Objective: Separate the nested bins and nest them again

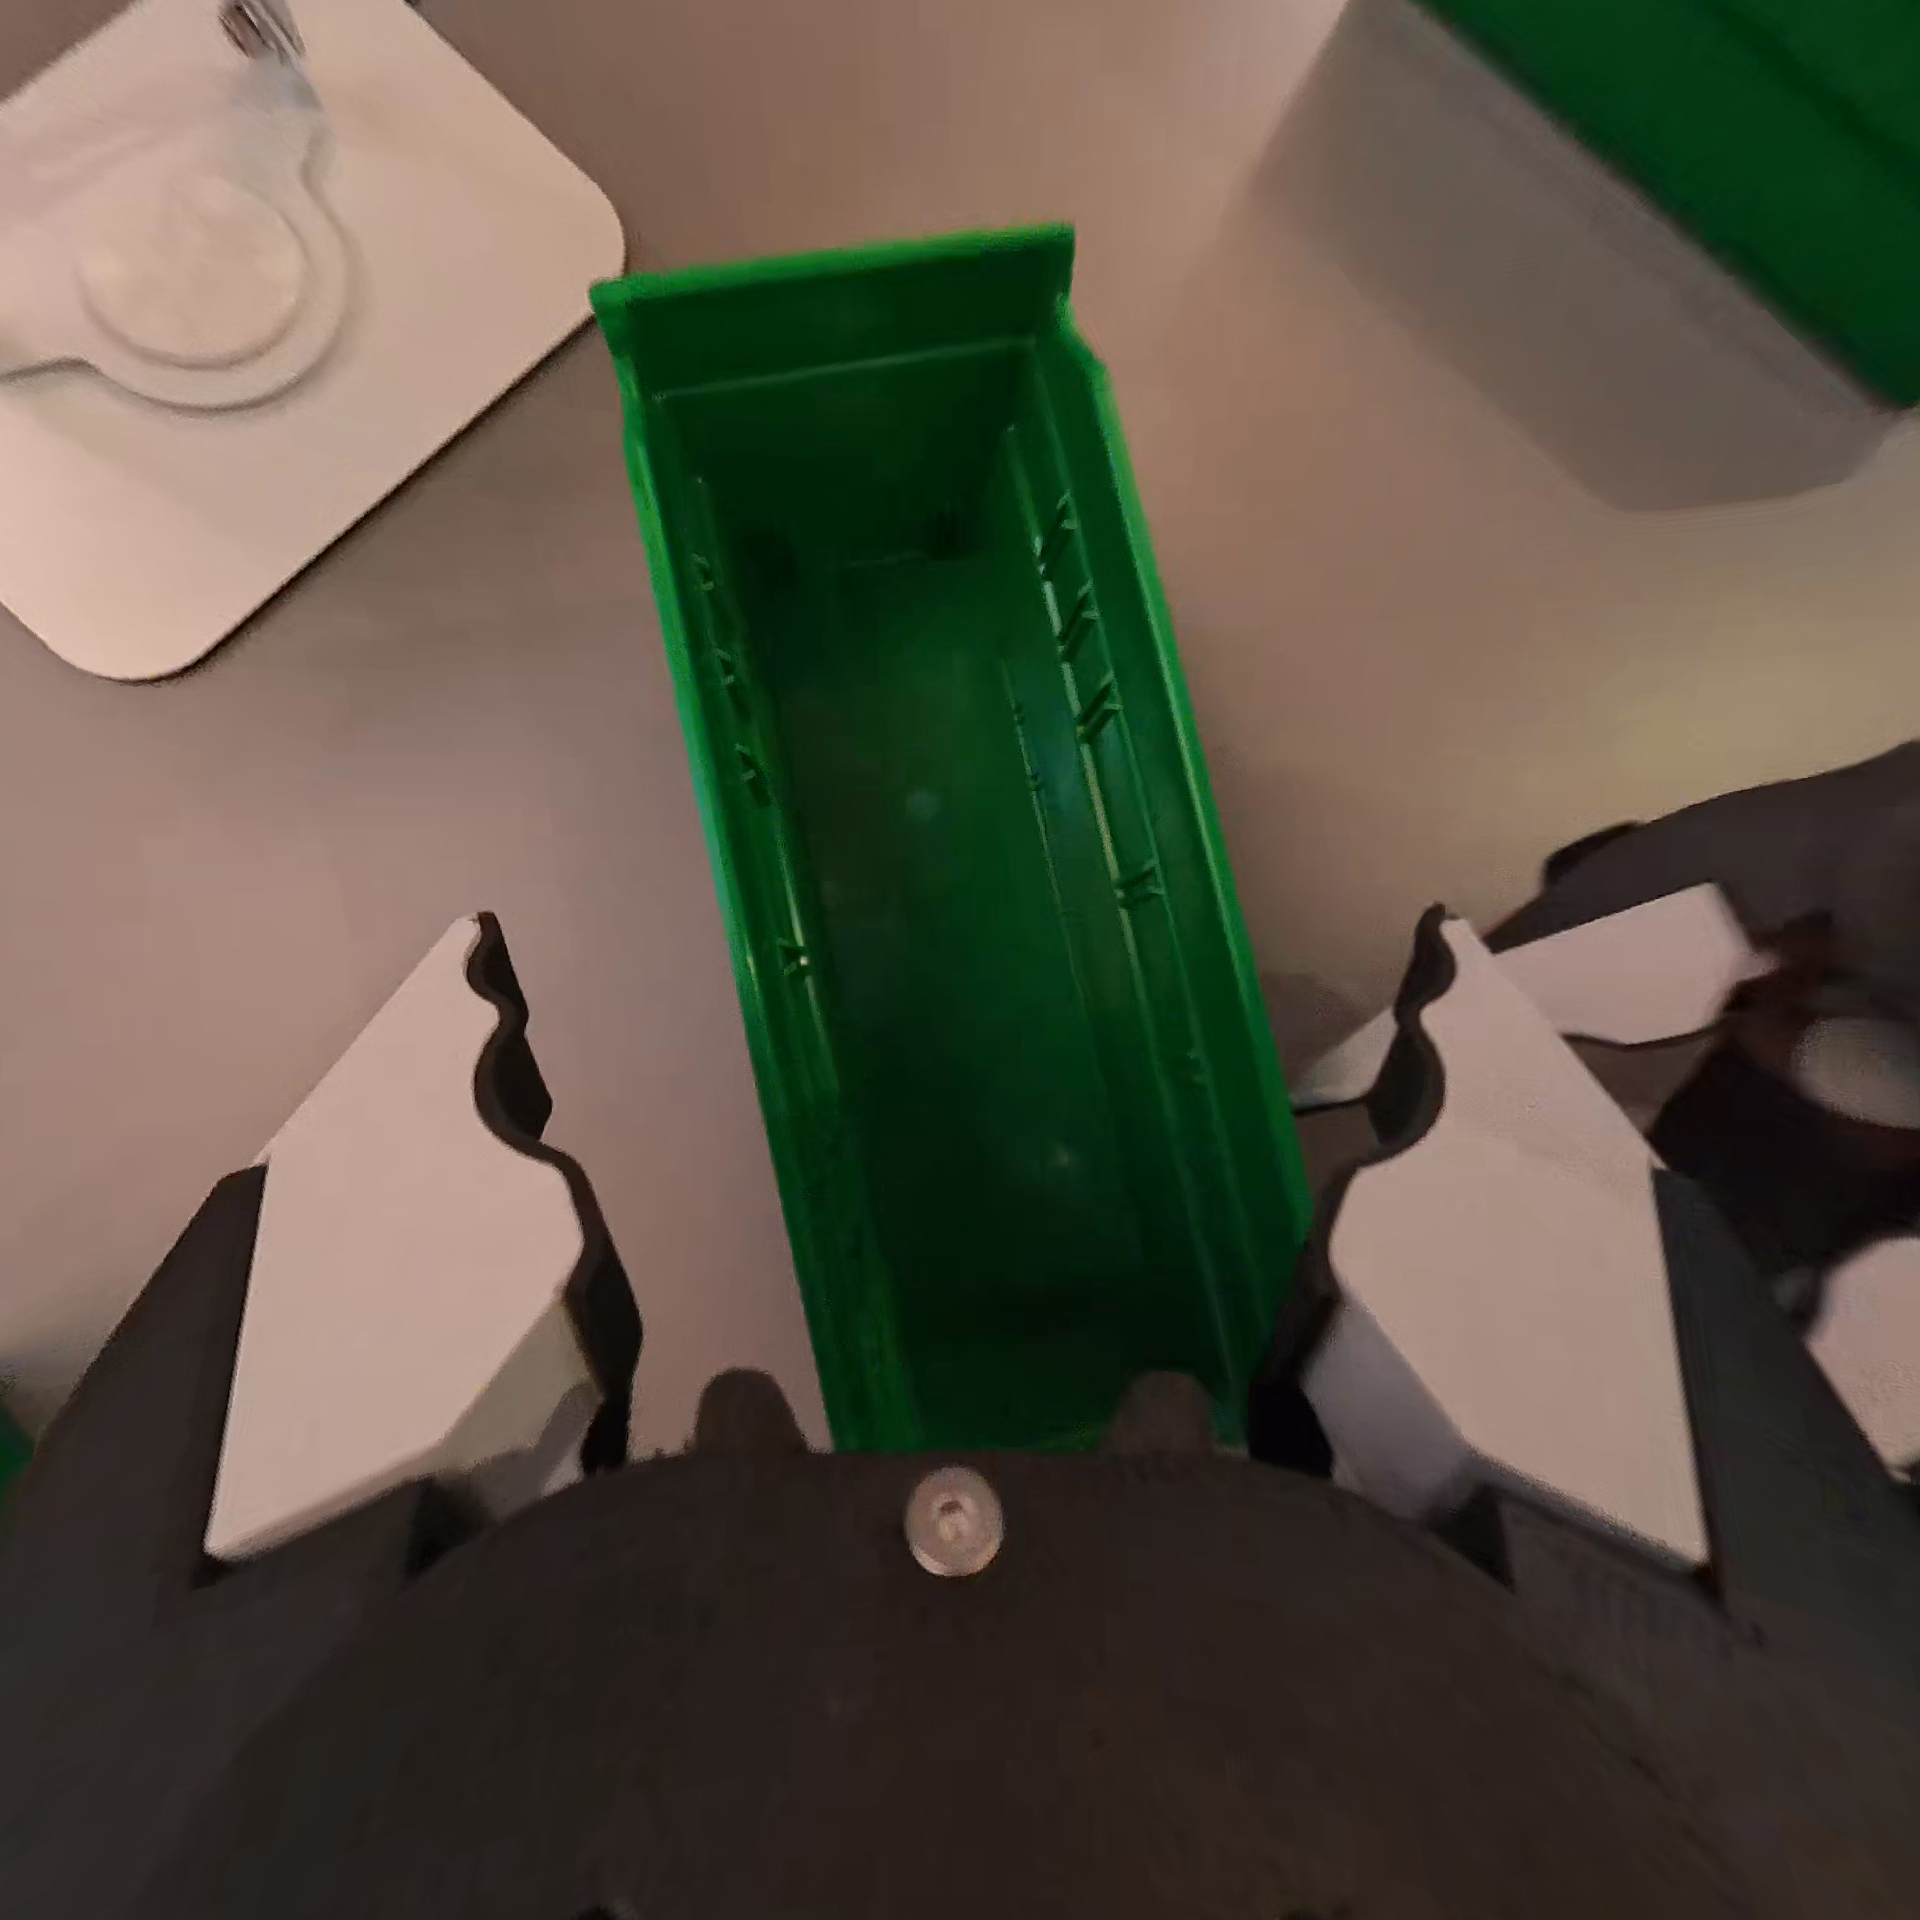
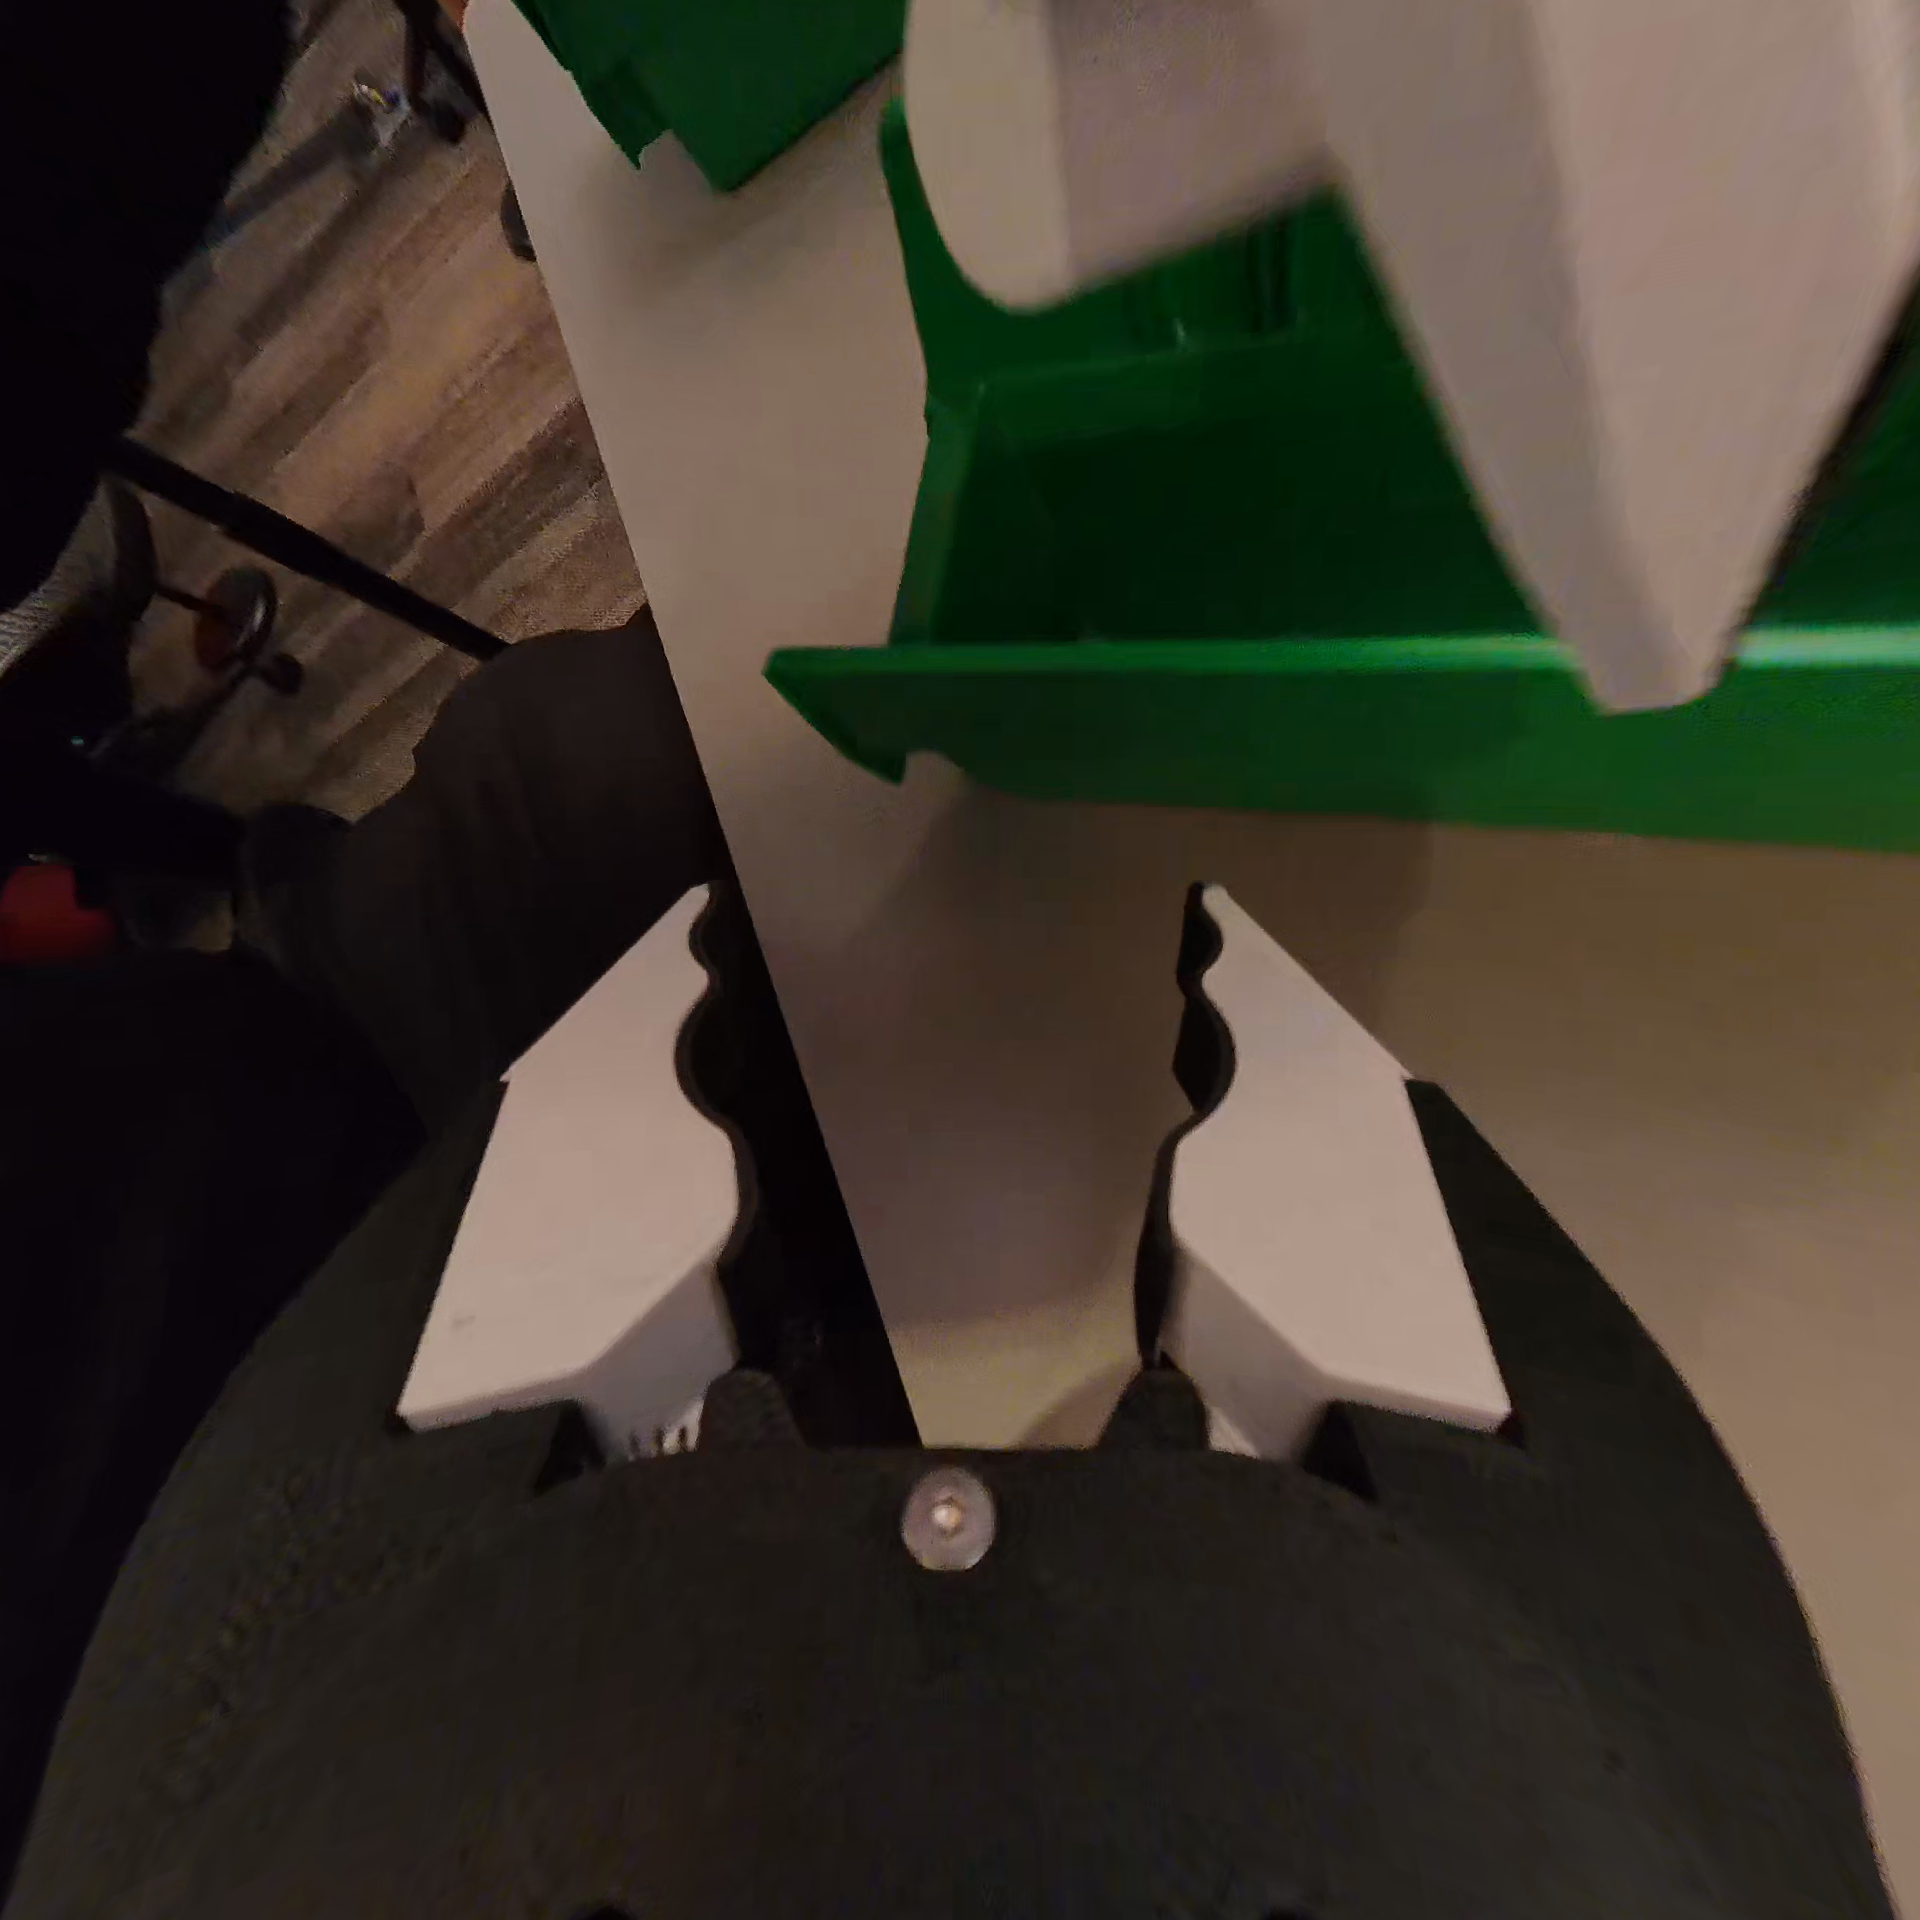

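A long green bin (image 1: pixel 935 831) stands open side up on the pale table (image 1: pixel 395 790), empty inside. My left gripper (image 1: pixel 956 920) is open and straddles the bin's near end from above; its right finger (image 1: pixel 1475 1195) is close to the bin's right wall, and its left finger stands apart from it. In the right wrist view the same bin (image 2: pixel 1247 582) lies ahead with the left gripper's white fingers (image 2: pixel 1621 343) over it. A second green bin (image 1: pixel 1714 156) is at the far right, blurred. My right gripper (image 2: pixel 956 888) is open and empty over the table's edge.
A white rounded board (image 1: pixel 395 457) carrying a clear plastic piece (image 1: pixel 177 270) lies at the far left. A pale blurred block (image 1: pixel 1486 312) sits beside the second bin (image 2: pixel 707 73). The table edge (image 2: pixel 665 623) runs diagonally, with wood floor (image 2: pixel 353 343) and dark stands beyond.
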